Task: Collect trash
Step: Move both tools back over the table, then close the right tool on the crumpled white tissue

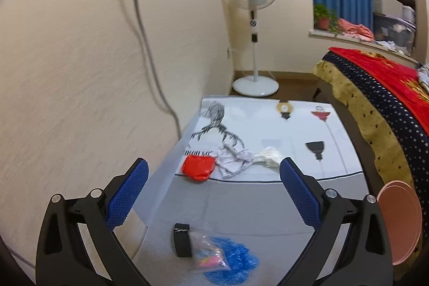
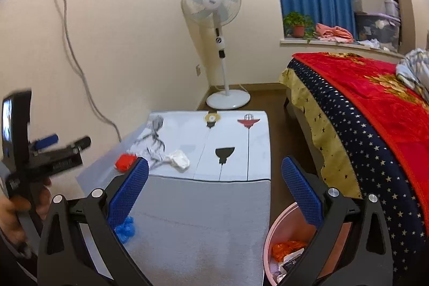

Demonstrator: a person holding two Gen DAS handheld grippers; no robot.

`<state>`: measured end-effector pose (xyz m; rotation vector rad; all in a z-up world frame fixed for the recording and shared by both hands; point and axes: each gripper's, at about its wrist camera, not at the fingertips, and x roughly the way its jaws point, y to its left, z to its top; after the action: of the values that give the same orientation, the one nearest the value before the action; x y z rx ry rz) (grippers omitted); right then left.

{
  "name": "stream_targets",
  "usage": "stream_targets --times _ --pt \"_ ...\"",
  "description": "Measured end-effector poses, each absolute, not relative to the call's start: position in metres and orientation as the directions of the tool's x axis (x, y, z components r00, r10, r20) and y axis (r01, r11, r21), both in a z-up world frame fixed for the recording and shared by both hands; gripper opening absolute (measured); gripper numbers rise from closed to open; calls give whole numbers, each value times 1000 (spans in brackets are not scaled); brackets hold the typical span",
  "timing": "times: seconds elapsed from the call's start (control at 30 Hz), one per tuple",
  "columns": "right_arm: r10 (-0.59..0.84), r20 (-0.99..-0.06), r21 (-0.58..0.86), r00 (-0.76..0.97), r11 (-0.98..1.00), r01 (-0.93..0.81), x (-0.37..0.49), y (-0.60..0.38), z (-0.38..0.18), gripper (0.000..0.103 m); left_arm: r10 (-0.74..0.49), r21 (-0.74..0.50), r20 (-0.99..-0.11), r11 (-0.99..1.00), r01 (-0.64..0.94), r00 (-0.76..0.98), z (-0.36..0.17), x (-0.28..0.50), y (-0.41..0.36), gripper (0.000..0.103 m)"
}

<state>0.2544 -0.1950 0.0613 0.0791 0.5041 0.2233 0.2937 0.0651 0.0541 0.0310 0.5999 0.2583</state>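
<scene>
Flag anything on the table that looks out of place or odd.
Litter lies loose on the table: a red wrapper, printed wrapper and white crumpled tissue mid-table, plus a blue plastic bag, clear packet and black item nearer. Nothing looks spilled or damaged.

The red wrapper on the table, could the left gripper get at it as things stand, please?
Probably yes: the red wrapper lies uncovered ahead of the open left gripper, with only bare table between.

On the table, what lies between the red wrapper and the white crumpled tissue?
A crumpled black-and-white printed wrapper lies between the red wrapper and the white tissue; the left wrist view shows it best.
</scene>
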Motion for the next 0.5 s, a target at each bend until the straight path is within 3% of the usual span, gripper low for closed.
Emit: stream_targets --times 0.13,0.3,0.5 --pt "197 -502 44 842 978 -202 262 -175 39 98 296 125 -563 953 -275 771 50 302 84 95" --pt "219 -590 72 777 973 -220 294 -152 7 98 319 72 -566 938 -340 760 54 302 115 95" --pt "218 -562 97 798 975 -199 350 -116 -24 98 359 64 -570 916 -396 739 52 305 133 95"
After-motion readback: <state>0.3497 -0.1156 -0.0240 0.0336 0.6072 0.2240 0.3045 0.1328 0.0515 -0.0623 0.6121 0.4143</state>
